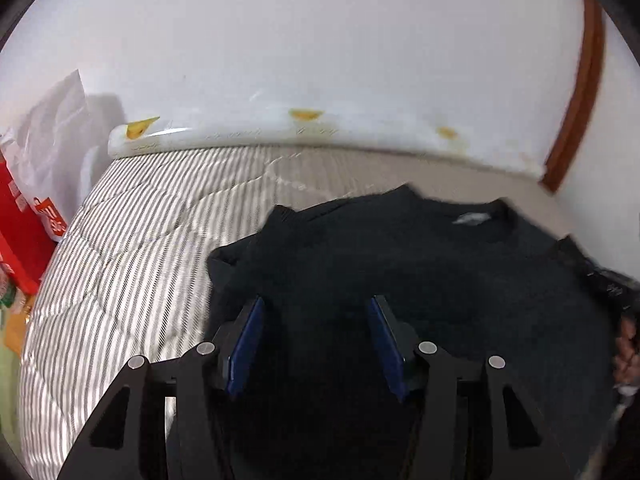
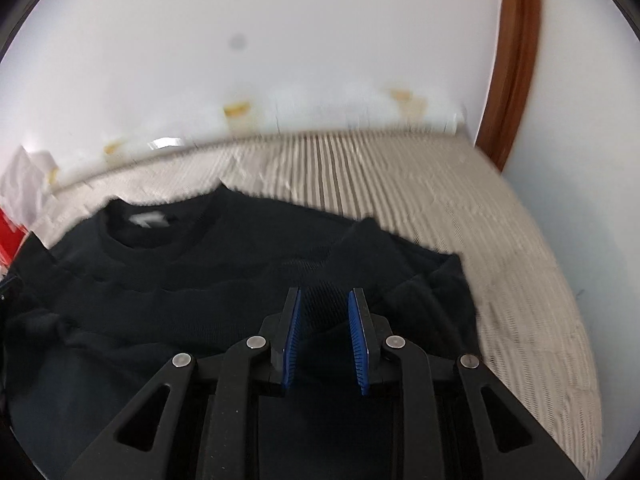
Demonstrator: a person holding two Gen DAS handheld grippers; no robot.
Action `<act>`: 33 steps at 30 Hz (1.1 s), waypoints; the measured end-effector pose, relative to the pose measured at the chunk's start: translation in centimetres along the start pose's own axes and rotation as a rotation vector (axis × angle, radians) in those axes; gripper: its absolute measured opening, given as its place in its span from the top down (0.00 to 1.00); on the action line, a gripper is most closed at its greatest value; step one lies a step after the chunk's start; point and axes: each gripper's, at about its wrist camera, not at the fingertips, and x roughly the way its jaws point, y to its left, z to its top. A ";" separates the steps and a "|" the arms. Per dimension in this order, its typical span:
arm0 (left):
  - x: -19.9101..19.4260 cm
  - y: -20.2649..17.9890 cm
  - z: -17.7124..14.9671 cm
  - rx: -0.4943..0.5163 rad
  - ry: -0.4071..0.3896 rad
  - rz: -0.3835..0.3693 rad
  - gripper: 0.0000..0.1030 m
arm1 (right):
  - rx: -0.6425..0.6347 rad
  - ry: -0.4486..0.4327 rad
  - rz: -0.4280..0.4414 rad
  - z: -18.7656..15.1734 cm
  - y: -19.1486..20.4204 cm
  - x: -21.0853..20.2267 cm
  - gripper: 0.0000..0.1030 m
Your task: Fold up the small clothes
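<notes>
A black crew-neck shirt (image 1: 420, 256) lies spread on a striped bed cover (image 1: 132, 240), collar with a white label toward the wall. My left gripper (image 1: 316, 304) is open over the shirt's left part, with nothing between its blue pads. In the right wrist view the same shirt (image 2: 200, 264) fills the lower left. My right gripper (image 2: 325, 298) is open, its pads a narrower gap apart, above the shirt's right shoulder and sleeve area. Both views are blurred.
A white wall (image 1: 320, 60) with yellowish stains runs behind the bed. A brown door frame (image 2: 516, 60) stands at the right. A white plastic bag (image 1: 52, 136) and a red box (image 1: 20, 236) sit left of the bed. Striped cover (image 2: 500, 240) shows right of the shirt.
</notes>
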 end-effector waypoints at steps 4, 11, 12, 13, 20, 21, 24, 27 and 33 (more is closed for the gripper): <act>0.4 0.7 -0.1 -0.004 0.001 -0.029 0.48 | 0.030 0.031 0.005 1.0 -0.9 2.4 0.79; 0.3 0.8 -0.3 -0.015 -0.005 -0.043 0.48 | 0.058 0.042 -0.002 1.3 -1.6 3.4 0.81; 0.3 0.7 -0.3 -0.013 -0.004 -0.042 0.48 | 0.057 0.043 -0.003 1.3 -1.7 3.4 0.81; 0.4 0.8 -0.1 -0.011 -0.004 -0.040 0.48 | 0.057 0.042 -0.002 1.3 -1.7 3.3 0.81; 0.4 0.4 -0.1 0.001 -0.007 -0.024 0.48 | 0.046 0.043 0.000 1.3 -1.6 3.4 0.78; 0.4 0.4 -0.1 0.002 -0.007 -0.023 0.48 | 0.042 0.043 -0.005 1.2 -1.5 3.4 0.78; 0.5 0.3 -0.1 0.006 -0.007 -0.020 0.48 | 0.041 0.041 -0.009 1.2 -1.4 3.4 0.78; 0.4 0.3 -0.1 0.006 -0.007 -0.021 0.48 | 0.045 0.039 -0.003 1.1 -1.5 3.3 0.77; 0.5 0.3 -0.1 0.008 -0.009 -0.018 0.47 | 0.023 0.036 -0.031 1.1 -1.0 3.2 0.77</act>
